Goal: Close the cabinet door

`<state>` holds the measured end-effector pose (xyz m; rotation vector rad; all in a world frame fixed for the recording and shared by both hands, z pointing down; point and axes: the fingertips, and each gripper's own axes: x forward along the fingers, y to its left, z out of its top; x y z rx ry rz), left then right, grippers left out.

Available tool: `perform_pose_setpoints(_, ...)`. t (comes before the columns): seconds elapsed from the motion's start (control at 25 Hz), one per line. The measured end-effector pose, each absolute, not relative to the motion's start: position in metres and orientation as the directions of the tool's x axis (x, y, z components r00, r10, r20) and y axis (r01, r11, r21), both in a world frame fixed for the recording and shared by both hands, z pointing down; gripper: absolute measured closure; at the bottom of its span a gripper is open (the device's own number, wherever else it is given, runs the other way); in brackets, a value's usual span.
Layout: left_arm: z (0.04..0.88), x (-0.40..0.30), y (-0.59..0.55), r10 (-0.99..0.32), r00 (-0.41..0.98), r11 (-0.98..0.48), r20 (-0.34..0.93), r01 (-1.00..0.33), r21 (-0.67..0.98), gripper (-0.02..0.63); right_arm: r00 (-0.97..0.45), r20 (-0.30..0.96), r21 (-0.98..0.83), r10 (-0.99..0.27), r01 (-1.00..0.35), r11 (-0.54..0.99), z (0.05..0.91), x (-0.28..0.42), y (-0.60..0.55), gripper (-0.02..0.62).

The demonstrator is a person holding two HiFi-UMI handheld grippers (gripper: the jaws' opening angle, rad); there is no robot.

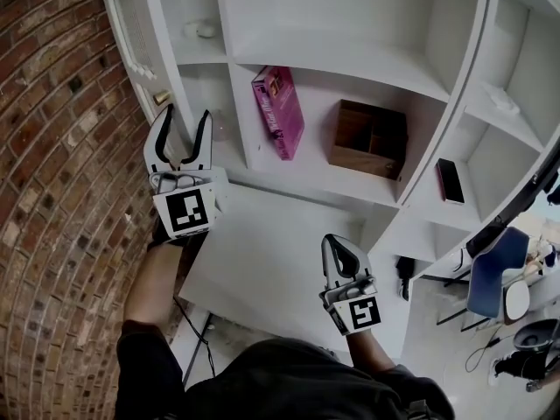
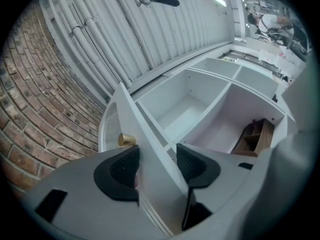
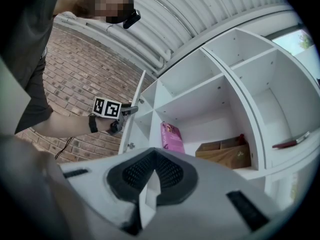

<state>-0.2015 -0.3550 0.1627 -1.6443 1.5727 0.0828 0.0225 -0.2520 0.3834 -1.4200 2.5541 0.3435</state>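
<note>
Cabinet door point(image 2: 145, 134) edge between spread jaws
Left gripper point(image 1: 185, 121), upper left, straddled it without clamping; right gripper point(image 1: 336, 245), lower centre, was closed, empty.

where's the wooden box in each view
Head view: wooden box right of centre, on a shelf beside the pink book.
Left gripper view: lower right, in a shelf bay.
Right gripper view: lower right of centre.
Shared landmark: the brick wall, at the left in all three.
</note>
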Motion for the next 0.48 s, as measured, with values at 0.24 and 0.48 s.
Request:
perform_pose_setpoints(0.24,0.163,-0.189,-0.370,-0.791,0.217,0.143,-0.571,-0.843,-0.518,0.382,-0.499,-0.236,0.082,-0.834,-0.865,0.495,0.386,0.029,-0.257,0.595)
perform_pose_setpoints(0.48,0.164,-0.179,-0.383,-0.788,0.220,0.152,-0.574,-0.835,-0.528,0.377,-0.505,-0.280,0.100,-0.816,-0.861,0.498,0.384,0.033,-0.262,0.595)
